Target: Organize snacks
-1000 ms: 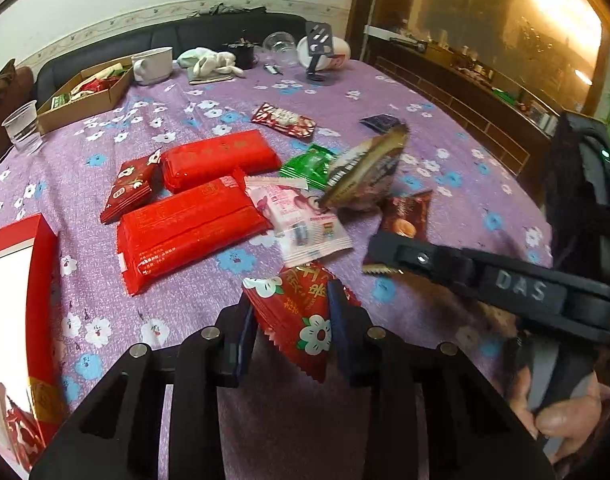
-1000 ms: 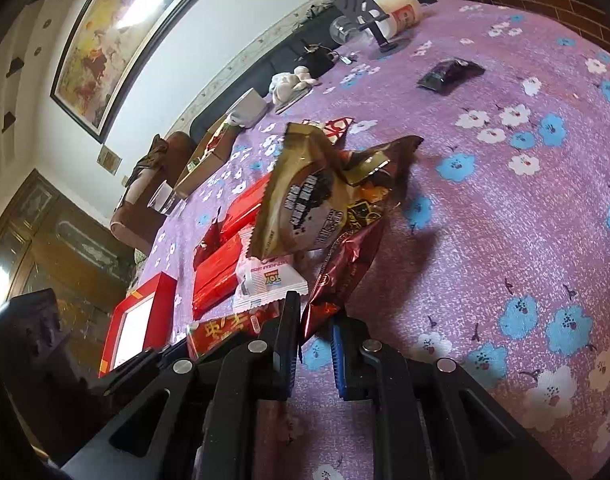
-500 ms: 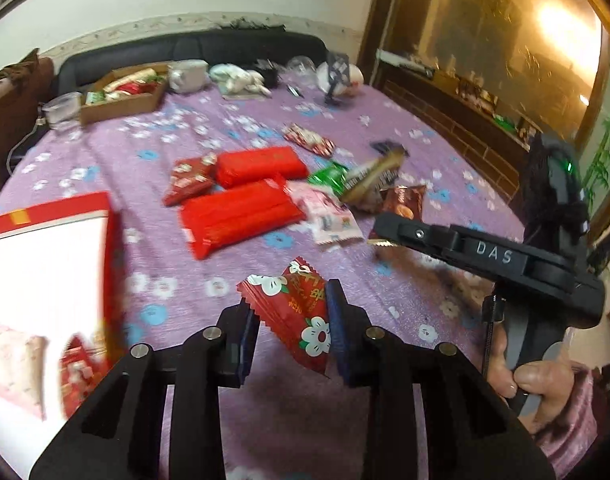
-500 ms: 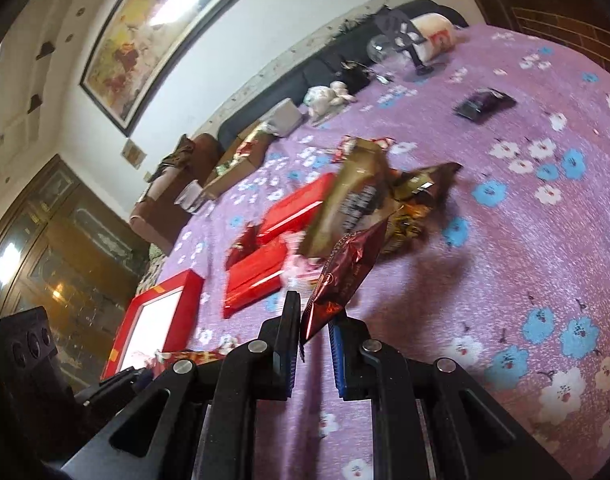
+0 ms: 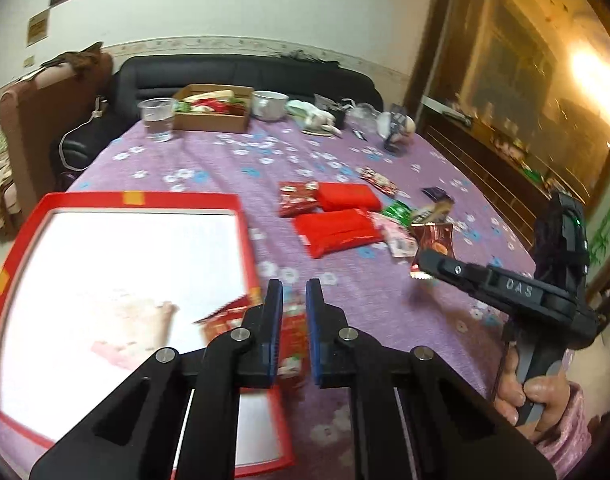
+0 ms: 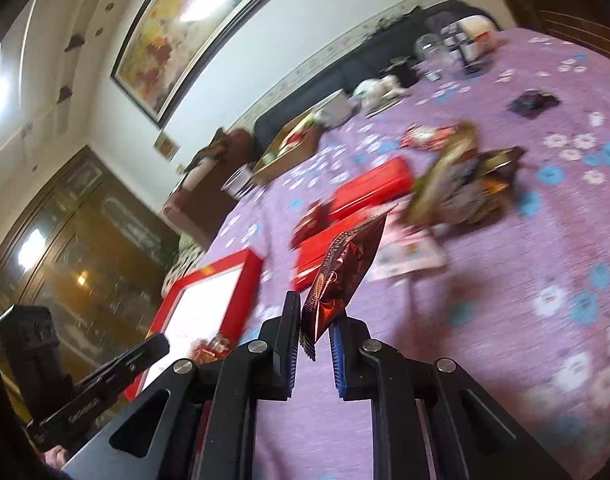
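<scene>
Left wrist view: the left gripper point(image 5: 293, 328) fingers pinch a red floral packet point(image 5: 292, 340) over the red box point(image 5: 241, 208) edge. The right gripper point(image 6: 313, 346), beside the box, has its fingers slightly parted, with a brown foil packet point(image 6: 345, 276) standing between them against one finger.

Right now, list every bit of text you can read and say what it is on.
"DAS": on the right gripper, seen in the left wrist view.
Print on the brown packet it grips: too blurred.
Red packet in the left gripper: blurred, unreadable.
Red packs and other snacks on the table: unreadable.
</scene>
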{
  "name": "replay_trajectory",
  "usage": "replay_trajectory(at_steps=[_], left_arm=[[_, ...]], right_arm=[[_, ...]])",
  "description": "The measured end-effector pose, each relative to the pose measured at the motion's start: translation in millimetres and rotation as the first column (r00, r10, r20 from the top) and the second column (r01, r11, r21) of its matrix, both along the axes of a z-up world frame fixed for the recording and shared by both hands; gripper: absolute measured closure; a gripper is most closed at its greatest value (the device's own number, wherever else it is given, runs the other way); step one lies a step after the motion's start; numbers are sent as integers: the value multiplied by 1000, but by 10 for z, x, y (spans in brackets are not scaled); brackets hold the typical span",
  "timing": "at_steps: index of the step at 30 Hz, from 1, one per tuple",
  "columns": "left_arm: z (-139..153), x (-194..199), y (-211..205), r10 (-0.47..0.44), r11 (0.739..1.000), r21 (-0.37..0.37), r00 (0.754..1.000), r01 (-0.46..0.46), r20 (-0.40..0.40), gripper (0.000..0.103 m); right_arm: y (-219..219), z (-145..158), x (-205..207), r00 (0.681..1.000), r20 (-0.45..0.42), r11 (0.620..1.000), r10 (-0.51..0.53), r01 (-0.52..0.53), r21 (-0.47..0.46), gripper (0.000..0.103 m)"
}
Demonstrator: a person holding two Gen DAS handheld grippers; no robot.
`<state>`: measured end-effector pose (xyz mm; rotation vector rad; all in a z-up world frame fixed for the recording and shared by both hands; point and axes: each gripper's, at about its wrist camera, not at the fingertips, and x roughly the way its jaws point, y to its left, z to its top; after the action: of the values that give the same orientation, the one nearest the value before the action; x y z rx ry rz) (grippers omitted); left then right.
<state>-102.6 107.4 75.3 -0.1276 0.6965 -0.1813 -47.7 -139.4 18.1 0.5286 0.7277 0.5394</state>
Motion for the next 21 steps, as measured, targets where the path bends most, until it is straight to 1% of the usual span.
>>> replay_trajectory(at_steps=[2,4,6,7,8,9,10,11,12,14,16,18,21], left_arm=[[-2,-43,128,22,1000,-10,1000,-22,6,94],[-23,-59,212,29,999,-19,1000,-29,-5,94],[-48,-50,215,-14,999,-30,999,13,-33,94],[-52,-64,189,-17,1000,-19,999,16,-34,94],[-58,-62,145,-31,999,-8,999,31,-32,92],[-70,-53,95,-55,998,5,998,56,-39,87],[-93,-37,25,-80,996,24,996,82,-50,83],[-123,-14,-47,-100,993,49,993,103,-62,71],[-166,18,-124,-121,989,79,990,127,-78,64],[-238,63,-259,-148,978,133,984,161,-99,64],[-284,100,-372,-169,970,157,979,185,-110,64],[-311,107,-446,-186,966,162,976,203,-113,64],[-344,101,-534,-194,952,220,975,214,-109,64]], right_arm=[[188,32,-26,999,6,999,34,-34,-20,89],[355,46,-48,998,7,998,62,-62,-33,89],[524,55,-72,996,8,995,89,-89,-52,89],[568,50,-85,995,9,994,97,-96,-56,89],[616,47,-98,995,10,993,102,-101,-62,89],[632,46,-115,995,11,993,104,-103,-66,89],[639,40,-130,995,11,992,103,-102,-72,89],[623,37,-140,995,11,993,96,-95,-75,89],[593,38,-151,996,10,993,92,-91,-74,89],[507,39,-173,997,12,994,73,-72,-77,89],[410,33,-184,998,18,995,55,-54,-89,88],[290,-4,-171,999,8,996,39,-38,-78,88],[156,-82,-128,1000,-26,997,13,-14,-77,85]])
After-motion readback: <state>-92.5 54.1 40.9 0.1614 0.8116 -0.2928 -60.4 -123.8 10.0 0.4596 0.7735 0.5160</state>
